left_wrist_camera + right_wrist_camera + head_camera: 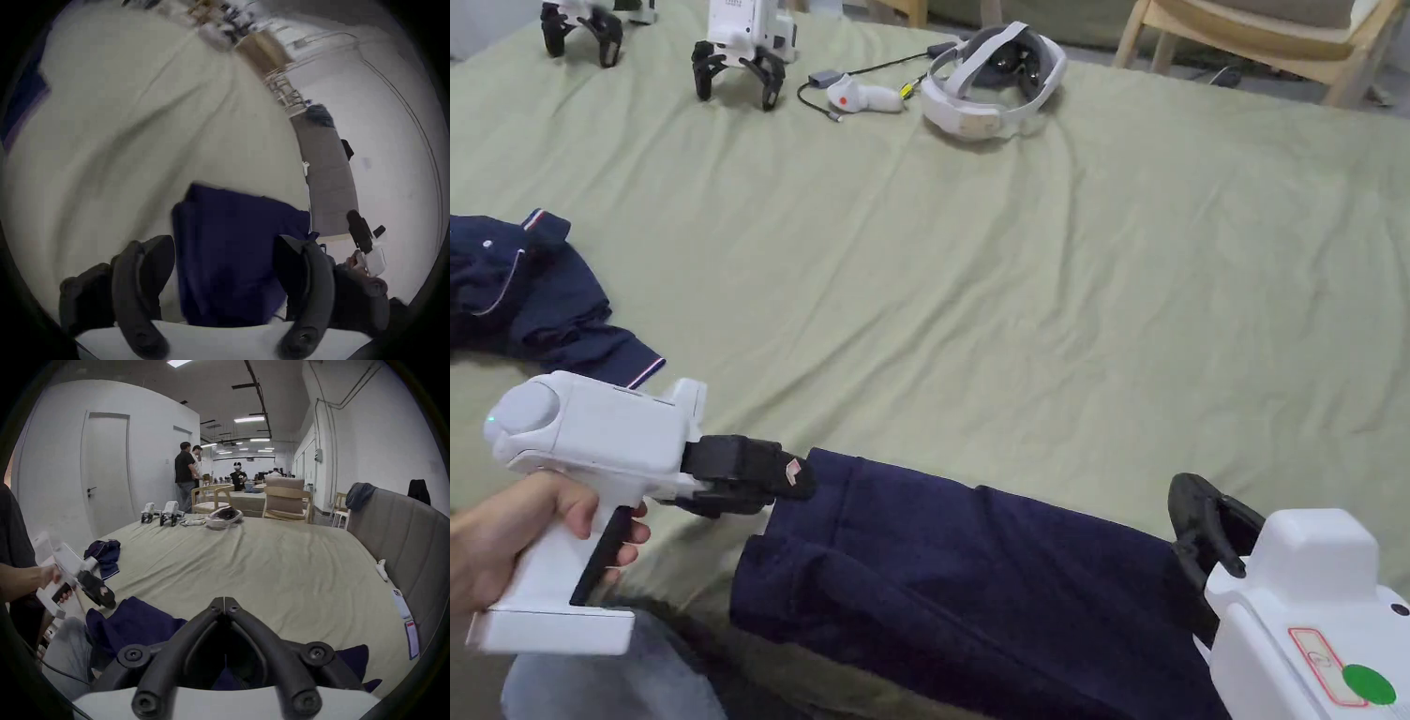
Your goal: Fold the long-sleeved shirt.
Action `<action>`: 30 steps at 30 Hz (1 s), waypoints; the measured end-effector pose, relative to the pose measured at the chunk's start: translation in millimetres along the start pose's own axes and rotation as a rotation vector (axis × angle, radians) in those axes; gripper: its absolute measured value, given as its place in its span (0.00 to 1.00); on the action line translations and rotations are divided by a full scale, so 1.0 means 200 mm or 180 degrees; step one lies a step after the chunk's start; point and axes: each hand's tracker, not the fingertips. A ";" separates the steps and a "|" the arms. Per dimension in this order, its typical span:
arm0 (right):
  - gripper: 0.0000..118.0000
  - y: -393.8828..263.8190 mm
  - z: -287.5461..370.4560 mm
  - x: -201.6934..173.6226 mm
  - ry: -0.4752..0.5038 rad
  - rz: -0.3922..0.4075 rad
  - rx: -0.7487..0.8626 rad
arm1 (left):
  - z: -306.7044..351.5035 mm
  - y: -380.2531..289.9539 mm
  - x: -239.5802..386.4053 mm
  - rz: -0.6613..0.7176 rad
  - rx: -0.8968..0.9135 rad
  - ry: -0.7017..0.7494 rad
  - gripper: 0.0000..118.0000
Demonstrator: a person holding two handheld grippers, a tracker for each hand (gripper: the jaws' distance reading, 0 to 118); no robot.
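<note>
Navy cloth shirt, part-folded, at the near edge of the green-sheeted bed.

The dark navy long-sleeved shirt (975, 581) lies in a long band. The left gripper (222, 268) hovers above its end, jaws apart; the right gripper (223, 600) has jaws together, pinching nothing visible. Best grip both ends squarely before folding across, I'd say.

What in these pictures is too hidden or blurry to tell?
Navy shirt: head view's bottom edge cuts off its near part.
Right tool: head view's corner cuts off its handle.
Other navy garment: head view's left edge cuts it.
Headset: left gripper view, blurred by motion.
</note>
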 end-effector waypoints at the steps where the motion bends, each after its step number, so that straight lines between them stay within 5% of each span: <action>1: 0.00 0.00 -0.01 -0.01 0.0045 0.0011 -0.0021 | -0.03 0.00 -0.08 0.0136 -0.0095 -0.0038 0.73; 7: 0.00 0.00 -0.06 -0.04 0.0069 0.0025 -0.0118 | -0.14 0.02 -0.21 0.0747 -0.0076 -0.1121 0.87; 11: 0.00 0.01 -0.08 -0.04 0.0071 0.0019 -0.0142 | -0.28 0.03 -0.16 0.0467 -0.0239 -0.1217 0.84; 12: 0.00 0.01 -0.08 -0.03 0.0060 0.0016 -0.0145 | -0.32 0.02 -0.13 0.0355 -0.0329 -0.1228 0.78; 13: 0.00 0.00 -0.09 -0.01 0.0055 -0.0012 -0.0163 | -0.36 0.02 -0.09 0.0229 -0.0439 -0.1108 0.62; 15: 0.00 -0.02 -0.09 0.01 0.0019 -0.0068 -0.0180 | -0.54 -0.08 0.10 -0.0058 -0.0520 -0.0792 0.15; 17: 0.00 -0.04 -0.09 0.05 -0.0029 -0.0137 -0.0226 | -0.62 -0.12 0.15 -0.0184 -0.0407 -0.0338 0.13; 19: 0.00 -0.06 -0.08 0.09 -0.0061 -0.0206 -0.0256 | -0.55 -0.09 0.11 0.0180 -0.0333 -0.0730 0.13; 30: 0.00 -0.10 -0.04 0.27 -0.0290 -0.0352 -0.0216 | 0.15 0.25 0.11 -0.0085 0.0498 -0.0021 0.12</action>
